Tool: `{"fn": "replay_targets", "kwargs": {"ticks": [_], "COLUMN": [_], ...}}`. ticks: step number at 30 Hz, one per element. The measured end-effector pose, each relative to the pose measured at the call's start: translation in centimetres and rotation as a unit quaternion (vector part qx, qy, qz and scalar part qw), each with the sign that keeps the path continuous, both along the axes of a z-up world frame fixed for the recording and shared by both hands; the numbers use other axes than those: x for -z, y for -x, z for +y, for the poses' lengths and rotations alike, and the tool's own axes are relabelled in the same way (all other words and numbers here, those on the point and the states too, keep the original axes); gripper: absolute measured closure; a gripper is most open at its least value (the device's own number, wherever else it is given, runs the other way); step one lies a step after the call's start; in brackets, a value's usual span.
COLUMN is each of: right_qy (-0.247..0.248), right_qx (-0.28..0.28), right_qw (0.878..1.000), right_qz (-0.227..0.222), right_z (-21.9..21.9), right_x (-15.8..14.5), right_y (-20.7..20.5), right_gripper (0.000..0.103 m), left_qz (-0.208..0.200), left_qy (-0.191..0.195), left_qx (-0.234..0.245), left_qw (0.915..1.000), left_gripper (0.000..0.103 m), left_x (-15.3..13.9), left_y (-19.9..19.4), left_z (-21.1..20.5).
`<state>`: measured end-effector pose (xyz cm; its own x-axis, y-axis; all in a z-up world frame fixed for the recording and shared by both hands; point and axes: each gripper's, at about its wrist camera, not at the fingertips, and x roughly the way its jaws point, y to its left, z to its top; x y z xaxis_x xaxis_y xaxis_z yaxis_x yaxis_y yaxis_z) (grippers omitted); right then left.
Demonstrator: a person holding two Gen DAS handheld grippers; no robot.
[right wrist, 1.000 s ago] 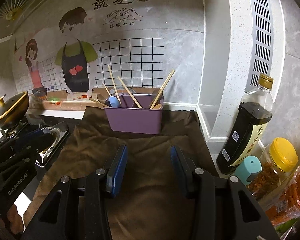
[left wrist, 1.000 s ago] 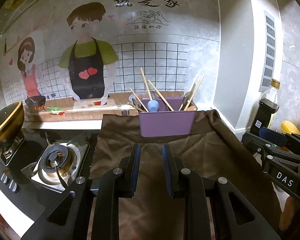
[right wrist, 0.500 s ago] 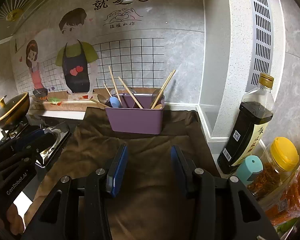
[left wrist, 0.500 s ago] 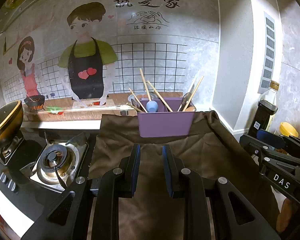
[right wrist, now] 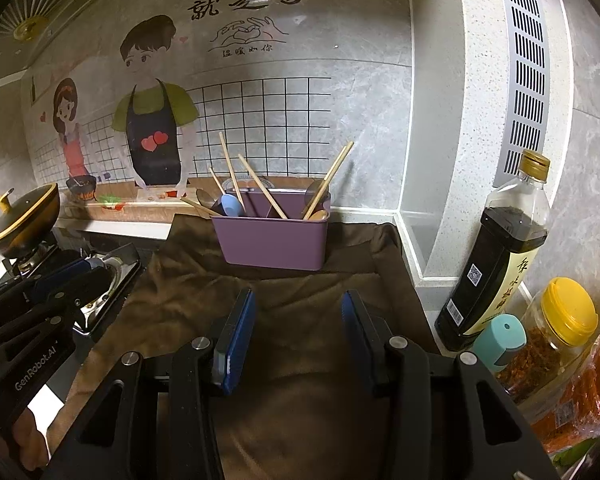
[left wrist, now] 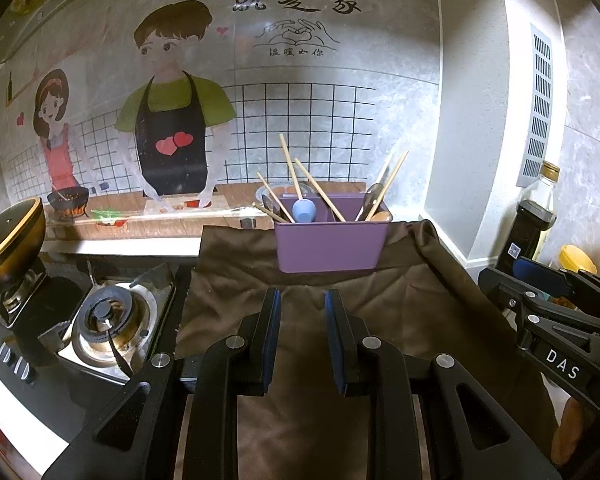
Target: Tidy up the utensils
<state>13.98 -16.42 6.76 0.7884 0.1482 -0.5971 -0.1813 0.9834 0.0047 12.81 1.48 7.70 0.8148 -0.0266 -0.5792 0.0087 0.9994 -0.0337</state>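
Observation:
A purple utensil holder (left wrist: 330, 246) (right wrist: 272, 240) stands at the back of a brown cloth (left wrist: 400, 312) (right wrist: 300, 320) against the wall. Wooden chopsticks (left wrist: 290, 174) (right wrist: 330, 178), a light blue spoon (left wrist: 304, 210) (right wrist: 231, 205) and metal spoons (left wrist: 370, 196) stick out of it. My left gripper (left wrist: 302, 300) hovers over the cloth in front of the holder, open, with nothing between its fingers. My right gripper (right wrist: 298, 300) is also over the cloth short of the holder, open wider and empty. Each gripper shows at the edge of the other's view.
A gas stove (left wrist: 104, 320) with a burner lies left of the cloth, and a dark pot with a gold rim (left wrist: 10, 236) (right wrist: 24, 212) sits further left. On the right stand a dark sauce bottle (right wrist: 496, 256), a yellow-lidded jar (right wrist: 560, 320), a teal cap (right wrist: 502, 340) and orange packets.

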Motion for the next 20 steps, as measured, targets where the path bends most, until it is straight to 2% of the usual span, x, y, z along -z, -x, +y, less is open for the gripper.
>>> {"fn": "replay_targets", "kwargs": {"ticks": [20], "right_qy": [0.0], "right_qx": [-0.001], "right_qw": [1.0], "right_qz": [0.0], "right_z": [0.04], "right_x": [-0.03], "right_y": [-0.21], "right_gripper": [0.06], "left_qz": [0.003], "left_qy": [0.003], "left_qx": [-0.004], "left_qw": [1.0], "left_gripper": [0.079], "left_x": [0.49], "left_y": [-0.05], "left_z": [0.01]}}
